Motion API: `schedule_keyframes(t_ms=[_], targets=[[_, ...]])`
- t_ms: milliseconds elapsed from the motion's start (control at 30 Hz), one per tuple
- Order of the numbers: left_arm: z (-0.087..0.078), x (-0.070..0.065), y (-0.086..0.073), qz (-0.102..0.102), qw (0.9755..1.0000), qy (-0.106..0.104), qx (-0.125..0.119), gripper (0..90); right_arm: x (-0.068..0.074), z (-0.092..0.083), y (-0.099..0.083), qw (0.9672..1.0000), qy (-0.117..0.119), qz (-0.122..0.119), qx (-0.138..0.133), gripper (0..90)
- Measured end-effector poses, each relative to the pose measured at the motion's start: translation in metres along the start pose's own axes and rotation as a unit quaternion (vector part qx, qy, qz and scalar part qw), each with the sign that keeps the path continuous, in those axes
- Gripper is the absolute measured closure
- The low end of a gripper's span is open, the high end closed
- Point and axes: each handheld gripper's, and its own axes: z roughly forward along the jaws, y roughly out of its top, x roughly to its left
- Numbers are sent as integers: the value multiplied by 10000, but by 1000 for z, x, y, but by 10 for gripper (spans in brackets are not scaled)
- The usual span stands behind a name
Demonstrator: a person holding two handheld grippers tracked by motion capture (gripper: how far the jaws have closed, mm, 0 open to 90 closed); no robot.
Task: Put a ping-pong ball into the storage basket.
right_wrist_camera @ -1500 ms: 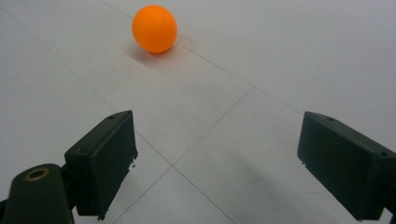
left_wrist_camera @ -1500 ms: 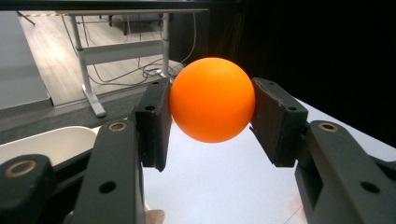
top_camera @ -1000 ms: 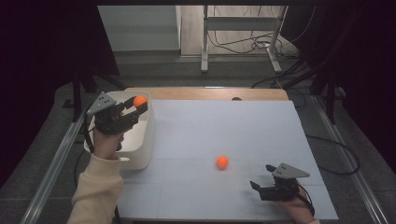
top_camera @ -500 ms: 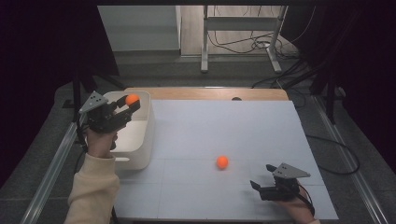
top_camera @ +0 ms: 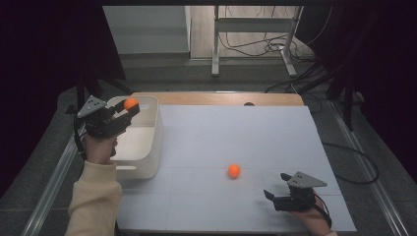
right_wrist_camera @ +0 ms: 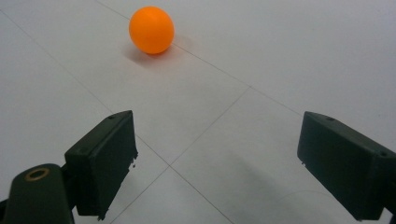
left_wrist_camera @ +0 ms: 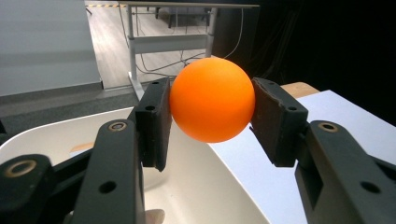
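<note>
We are seeing the left gripper [top_camera: 129, 110] clamping an orange ball [top_camera: 131, 103] between its two black jaws, pads pressing on both sides of the ball [left_wrist_camera: 212, 99] in the left gripper view, and it is hanging over the far end of a white bin [top_camera: 147, 147] at the left edge of the table; the bin's inner wall [left_wrist_camera: 201, 186] is sitting right under the held ball, and the bin's inside is looking bare where we can see it. A cream sleeve [top_camera: 96, 199] is coming up from the bottom left to that hand. The right gripper [top_camera: 276, 195] is resting low near the front right of the white table top [top_camera: 236, 132], jaws spread wide apart and gripping nothing, with bare table showing between them in the right gripper view. A second orange ball [top_camera: 234, 170] is lying loose on the table, near the middle front, apart from the right gripper and ahead of its jaws [right_wrist_camera: 151, 30], a little to their left in that view. We are also noting a wooden strip [top_camera: 216, 99] along the table's far edge and cables [top_camera: 255, 46] on the floor beyond
</note>
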Motion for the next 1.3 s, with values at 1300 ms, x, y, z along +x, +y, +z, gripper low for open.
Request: schedule_keyframes(t_ms=[1300], targets=[[30, 13, -15, 193, 9931, 185, 1141, 502, 0, 0, -1, 10000, -14, -16, 37, 121]])
